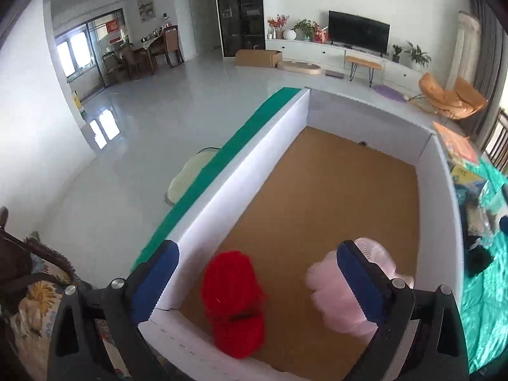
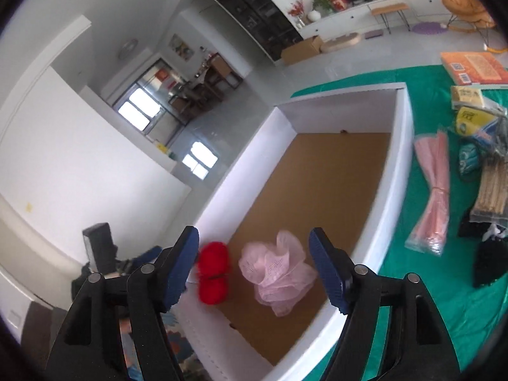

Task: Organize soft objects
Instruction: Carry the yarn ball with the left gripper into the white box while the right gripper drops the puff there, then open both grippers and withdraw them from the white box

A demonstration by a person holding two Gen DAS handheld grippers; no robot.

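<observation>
Left wrist view looks down over a green tablecloth point(image 1: 222, 165) carrying a large white-walled box point(image 1: 241, 171) with a brown cardboard floor; the box fills the frame from the centre toward 6 o'clock. Inside it, near the wall closest to the camera, lie two soft things: a red yarn bundle point(image 1: 233, 301) at about 6 o'clock and a pink mesh bath puff point(image 1: 336, 292) at about 5 o'clock, near each other but apart. The left gripper point(image 1: 257, 285) hangs above them with its blue-padded fingers point(image 1: 155, 276) spread wide and nothing pinched; the right-side pad overlaps the puff in the picture, though contact cannot be told.

From the right wrist view the same box point(image 2: 397, 171) runs from 1 o'clock down to 6 o'clock, with the red yarn bundle point(image 2: 212, 273) at roughly 7 o'clock of centre and the pink mesh bath puff point(image 2: 276, 273) just below centre, both resting on the box floor. The right gripper point(image 2: 254, 273) is also spread wide, empty, its pads framing the two items from above. On the cloth point(image 2: 444, 301) outside the box, at 3 o'clock, lie a pink packet of sticks point(image 2: 433, 197), an orange book point(image 2: 473, 66) at 2 o'clock, yellow tissue packs point(image 2: 468, 95) and dark fabric pieces point(image 2: 489, 263).
</observation>
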